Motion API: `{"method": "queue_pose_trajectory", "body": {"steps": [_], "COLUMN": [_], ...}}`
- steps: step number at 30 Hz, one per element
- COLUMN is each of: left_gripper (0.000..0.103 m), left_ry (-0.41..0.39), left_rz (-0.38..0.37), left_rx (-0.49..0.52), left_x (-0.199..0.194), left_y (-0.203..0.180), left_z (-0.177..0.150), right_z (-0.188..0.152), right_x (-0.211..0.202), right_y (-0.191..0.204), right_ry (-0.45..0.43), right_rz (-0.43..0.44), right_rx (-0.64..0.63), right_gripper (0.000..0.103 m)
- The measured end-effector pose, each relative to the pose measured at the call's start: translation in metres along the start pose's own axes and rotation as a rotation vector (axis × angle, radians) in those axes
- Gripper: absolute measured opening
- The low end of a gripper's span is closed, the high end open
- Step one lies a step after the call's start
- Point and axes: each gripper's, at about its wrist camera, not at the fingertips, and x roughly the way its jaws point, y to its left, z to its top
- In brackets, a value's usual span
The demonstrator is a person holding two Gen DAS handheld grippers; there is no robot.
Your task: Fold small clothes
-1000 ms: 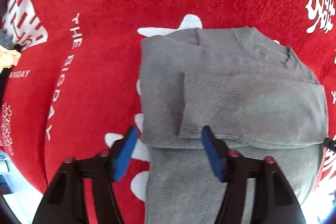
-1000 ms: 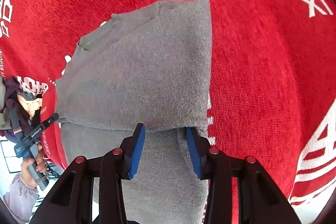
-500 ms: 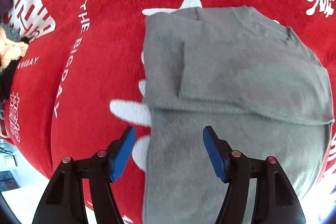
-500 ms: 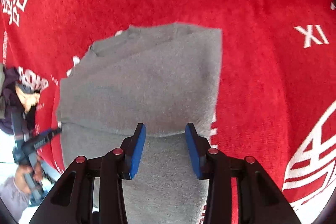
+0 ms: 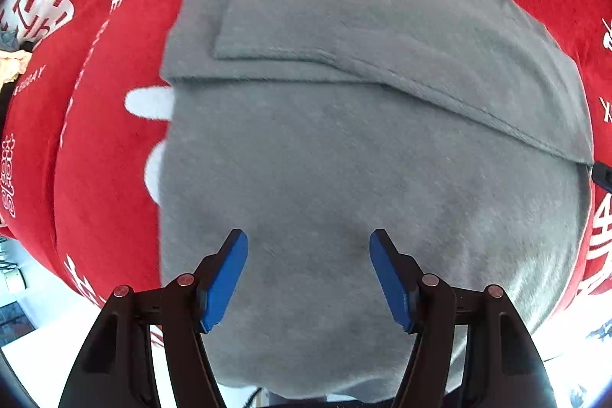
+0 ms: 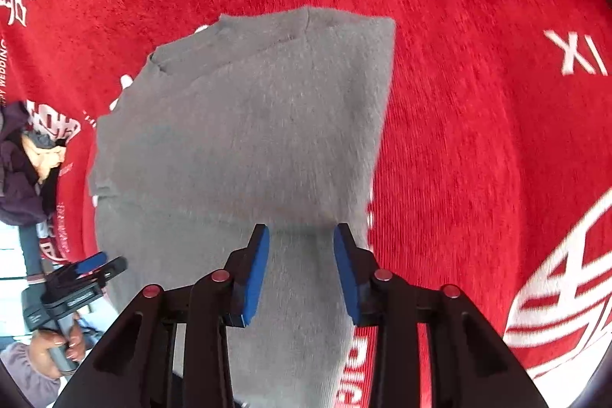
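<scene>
Stretching lengthwise from frame bottom to top, the grey knitted sweater [image 6: 248,148] lay under both tongs: left tongs [image 5: 308,274] wide, right tongs [image 6: 301,270] closing, nothing pinched.

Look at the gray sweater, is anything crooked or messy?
A little. The sweater lies on the red cloth, but the folded-over sleeve's edge runs slanted across it, not straight. No tear or stain shows.
</scene>
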Motion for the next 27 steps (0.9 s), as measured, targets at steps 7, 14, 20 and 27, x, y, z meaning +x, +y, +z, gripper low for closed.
{"method": "queue_pose_trajectory", "body": {"steps": [7,14,20,27], "left_gripper": [0.067,0.068,0.07,0.093], "left_ry": [-0.005,-0.007,-0.014,-0.049], "left_rz": [-0.001,-0.004,-0.022,-0.012], "left_rx": [0.0,0.032,0.064,0.086], "left_x": [-0.012,-0.019,-0.025,-0.03], "left_y": [-0.015,-0.029,-0.034,-0.016], "left_z": [-0.013,-0.028,-0.047,-0.09], "right_z": [-0.031,-0.053,-0.071,-0.103], "right_x": [-0.003,0.004,0.009,0.01], "right_y": [-0.001,0.013,0.026,0.047], "right_ry": [0.068,0.11,0.113,0.082], "right_rz": [0.085,0.128,0.13,0.053], "right_rx": [0.005,0.001,0.001,-0.024], "right_gripper": [0.041,0.045,0.045,0.053]}}
